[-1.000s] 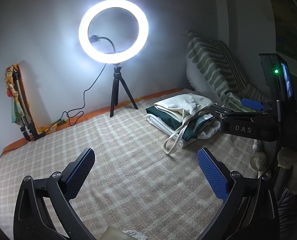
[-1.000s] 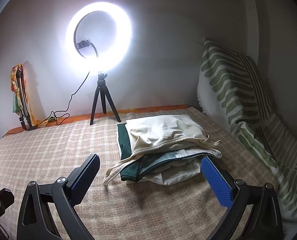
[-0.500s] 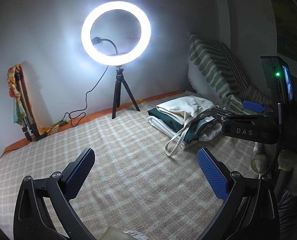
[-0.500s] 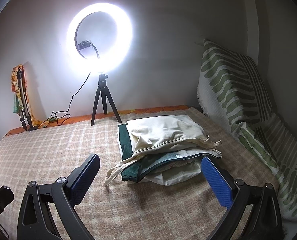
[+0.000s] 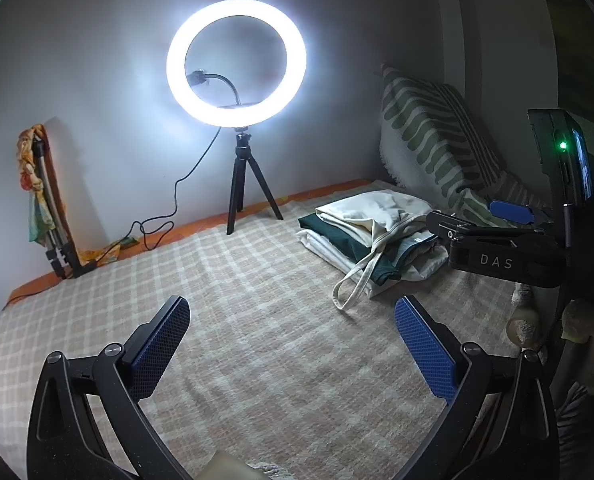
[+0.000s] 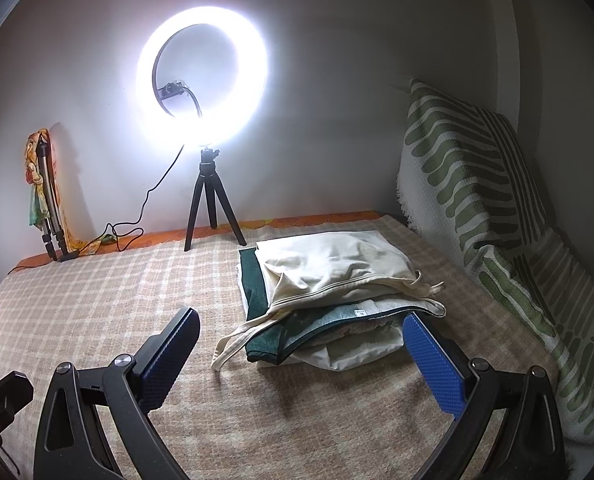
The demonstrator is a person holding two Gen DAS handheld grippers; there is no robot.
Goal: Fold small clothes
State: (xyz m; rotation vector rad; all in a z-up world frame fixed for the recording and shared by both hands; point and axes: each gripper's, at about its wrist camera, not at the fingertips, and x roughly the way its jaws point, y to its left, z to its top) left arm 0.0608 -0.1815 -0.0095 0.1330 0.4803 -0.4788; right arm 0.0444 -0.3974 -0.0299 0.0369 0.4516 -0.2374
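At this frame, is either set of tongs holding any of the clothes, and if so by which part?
Nothing is held. The left tongs and right tongs are both open over the checked beige blanket, short of the stack of folded cream and dark green clothes.

Dim room, lit by one ring light (image 5: 236, 63) on a tripod at the back wall. Blown-out glare around ring in right view, halo on wall (image 6: 337, 60). Soft shadows falling forward. Strong fisheye bending, dark corners. Sharp focus throughout.
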